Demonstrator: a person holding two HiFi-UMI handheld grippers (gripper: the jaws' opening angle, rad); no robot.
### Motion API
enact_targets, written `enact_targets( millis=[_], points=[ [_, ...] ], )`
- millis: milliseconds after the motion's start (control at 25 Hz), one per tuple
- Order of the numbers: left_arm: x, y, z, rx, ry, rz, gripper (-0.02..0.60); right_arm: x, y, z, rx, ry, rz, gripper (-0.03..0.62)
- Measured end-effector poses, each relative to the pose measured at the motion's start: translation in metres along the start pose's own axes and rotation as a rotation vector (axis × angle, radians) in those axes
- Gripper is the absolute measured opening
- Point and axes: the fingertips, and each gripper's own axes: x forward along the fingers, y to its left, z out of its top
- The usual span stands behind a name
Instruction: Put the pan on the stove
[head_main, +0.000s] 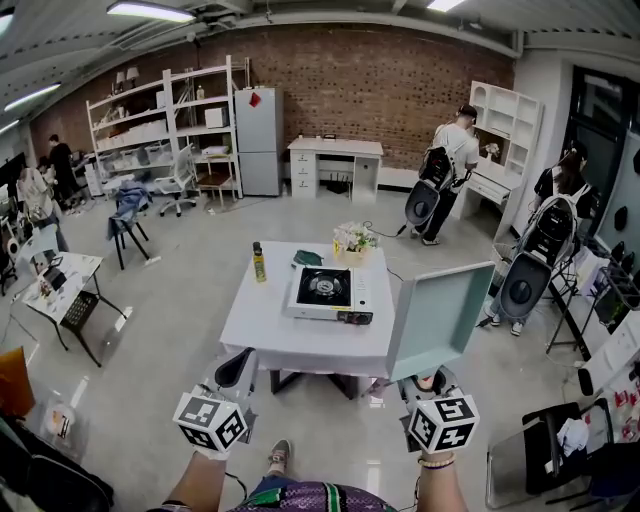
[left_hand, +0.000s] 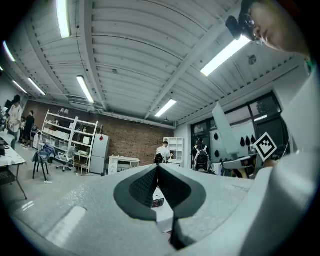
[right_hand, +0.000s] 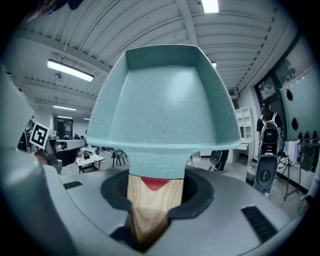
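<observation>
A pale teal square pan (head_main: 440, 315) is held upright in the air at the table's near right corner, its inside (right_hand: 162, 105) facing my right gripper's camera. My right gripper (head_main: 432, 382) is shut on the pan's wooden handle (right_hand: 151, 200). The portable gas stove (head_main: 328, 293) sits on the white table (head_main: 262, 335), its burner bare, to the left of and beyond the pan. My left gripper (head_main: 235, 372) hovers at the table's near left edge, its jaws (left_hand: 157, 170) shut on nothing.
On the table's far side stand a yellow bottle (head_main: 259, 262), a dark green item (head_main: 307, 258) and a flower pot (head_main: 354, 238). Two people with backpacks (head_main: 450, 160) (head_main: 548, 240) stand to the right. A chair (head_main: 540, 450) is at my near right, a small desk (head_main: 60, 280) at left.
</observation>
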Motion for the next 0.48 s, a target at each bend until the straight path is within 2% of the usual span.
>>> enact_targets(
  millis=[320, 480],
  points=[
    [0.027, 0.033, -0.002, -0.018, 0.017, -0.006, 0.018, 0.037, 0.003, 0.006, 0.01, 0.015, -0.014, 0.144],
    [0.05, 0.05, -0.002, 0.003, 0.011, -0.024, 0.018, 0.064, 0.003, 0.01, 0.015, 0.01, -0.025, 0.144]
  ],
)
